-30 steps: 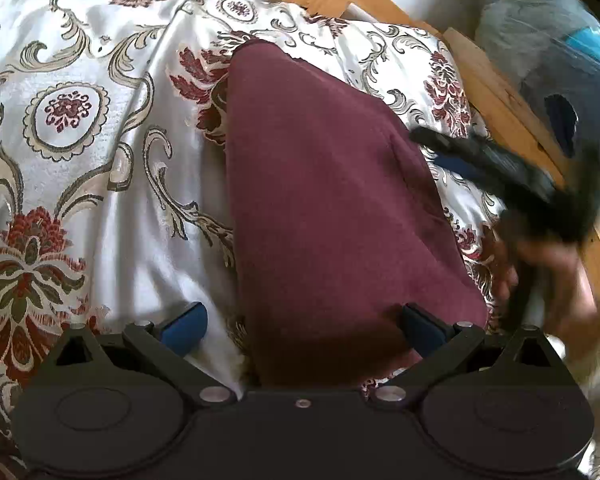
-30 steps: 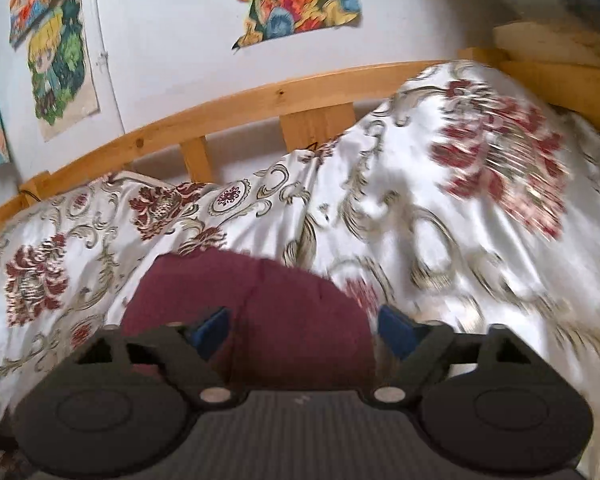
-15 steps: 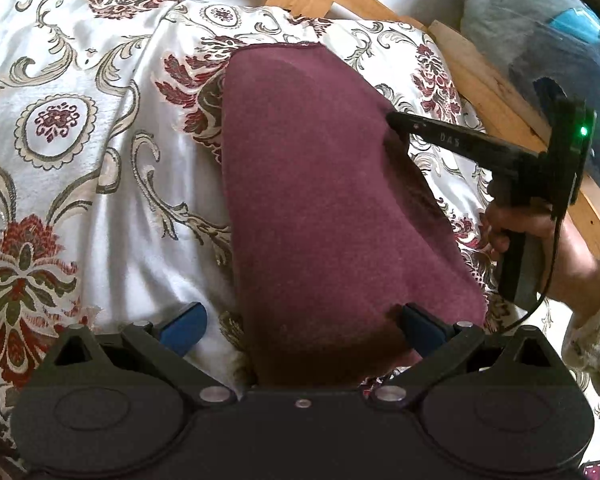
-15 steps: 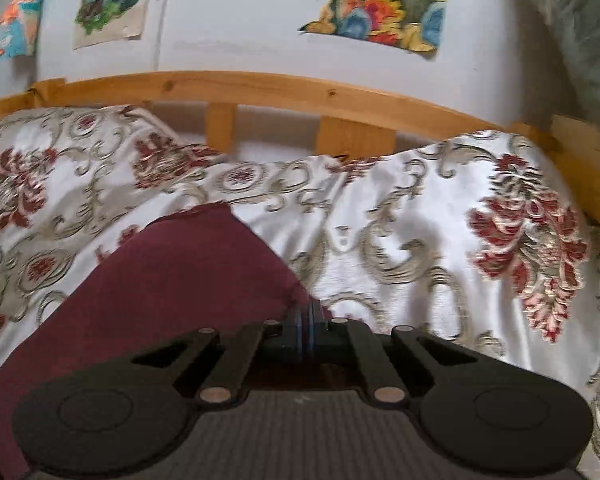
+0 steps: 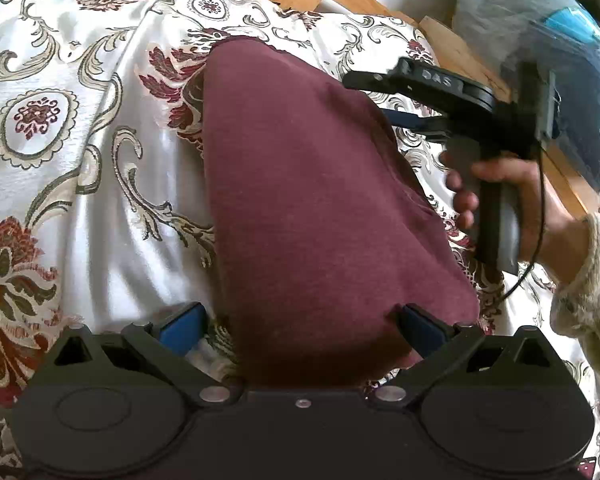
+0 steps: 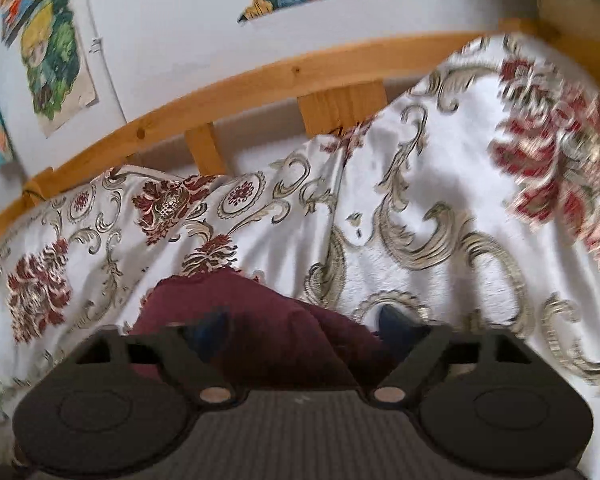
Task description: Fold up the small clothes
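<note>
Right claw (image 6: 300,330) newly parted over smooth folded maroon garment (image 5: 320,200).

- The folded maroon knit garment (image 5: 320,200) lies on the floral-patterned satin bedspread (image 5: 80,152).
- The wooden slatted bed rail (image 6: 260,84) runs behind both.
- The black right gripper (image 5: 376,98) sits at the garment's right edge.
- The left gripper (image 5: 300,320) straddles its near end.

A maroon folded garment (image 5: 320,208) lies flat on the floral-covered bed (image 5: 80,168).
</note>
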